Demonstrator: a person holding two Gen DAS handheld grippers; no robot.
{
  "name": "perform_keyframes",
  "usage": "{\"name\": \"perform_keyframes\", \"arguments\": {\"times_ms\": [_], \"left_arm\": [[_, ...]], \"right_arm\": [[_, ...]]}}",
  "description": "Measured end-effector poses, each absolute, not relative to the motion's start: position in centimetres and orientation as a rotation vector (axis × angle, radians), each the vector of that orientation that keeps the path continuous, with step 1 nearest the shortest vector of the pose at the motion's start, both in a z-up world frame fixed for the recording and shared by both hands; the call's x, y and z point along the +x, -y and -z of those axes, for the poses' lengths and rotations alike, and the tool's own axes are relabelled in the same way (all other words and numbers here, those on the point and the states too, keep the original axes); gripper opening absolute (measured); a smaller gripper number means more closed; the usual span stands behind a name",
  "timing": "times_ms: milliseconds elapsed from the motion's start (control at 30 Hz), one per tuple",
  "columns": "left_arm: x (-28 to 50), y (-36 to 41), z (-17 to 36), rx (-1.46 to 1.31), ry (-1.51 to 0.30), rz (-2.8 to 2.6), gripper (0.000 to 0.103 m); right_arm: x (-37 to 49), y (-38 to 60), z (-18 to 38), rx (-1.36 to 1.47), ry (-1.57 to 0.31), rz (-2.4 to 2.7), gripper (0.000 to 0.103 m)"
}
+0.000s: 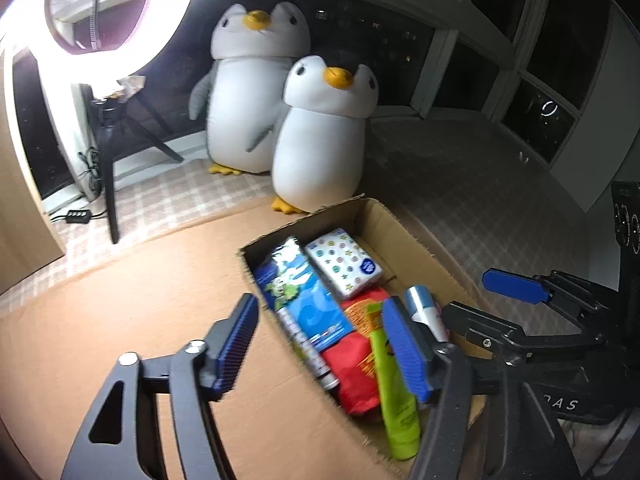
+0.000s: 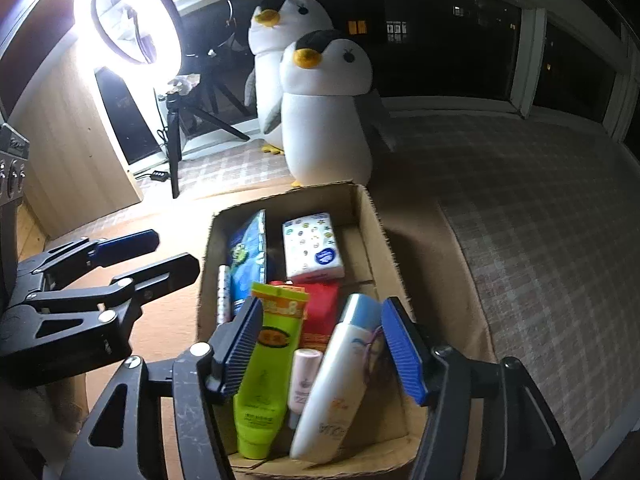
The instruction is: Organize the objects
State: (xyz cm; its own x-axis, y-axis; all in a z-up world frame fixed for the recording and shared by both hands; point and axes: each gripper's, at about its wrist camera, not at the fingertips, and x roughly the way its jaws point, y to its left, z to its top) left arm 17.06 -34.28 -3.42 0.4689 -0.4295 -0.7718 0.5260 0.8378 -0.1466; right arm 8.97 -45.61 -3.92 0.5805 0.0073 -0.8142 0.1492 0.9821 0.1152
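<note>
Cardboard, an open box [image 2: 368,216] sat below and ahead of both claws. The right gripper [image 2: 334,346] hovered spread above the white bottle [image 2: 332,384], lime tube [image 2: 268,364] and small pink tube [image 2: 304,376] (none pinched). The left gripper [image 1: 320,344] stood spread too, gripping nothing, over the blue packet [image 1: 308,300] and red pouch [image 1: 356,364]

my left wrist camera looks steeply down, close over the left side of the cardboard box [image 1: 372,216]. my right wrist camera sits close above the box's near end [image 2: 360,200]. both face the two plush penguins [image 1: 320,140] [image 2: 324,120] and ring light [image 1: 168,12] [image 2: 84,12].
</note>
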Motion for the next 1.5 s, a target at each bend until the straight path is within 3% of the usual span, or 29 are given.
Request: {"name": "perform_keyframes", "arguments": {"times_ms": [200, 300, 1100, 1500], "left_arm": [[16.1, 30.2, 2.8, 0.092, -0.907, 0.544, 0.092], [15.4, 27.8, 2.4, 0.079, -0.905, 0.517, 0.095], [6.7, 6.1, 1.6, 0.019, -0.909, 0.258, 0.097], [2.3, 0.1, 2.5, 0.014, -0.909, 0.141, 0.097]], "right_arm": [[8.6, 43.4, 3.6, 0.207, -0.949, 0.072, 0.068], [8.4, 41.9, 3.4, 0.213, -0.947, 0.061, 0.068], [6.3, 23.2, 3.4, 0.138, -0.942, -0.13, 0.07], [3.6, 16.8, 3.9, 0.079, -0.938, -0.167, 0.07]]}}
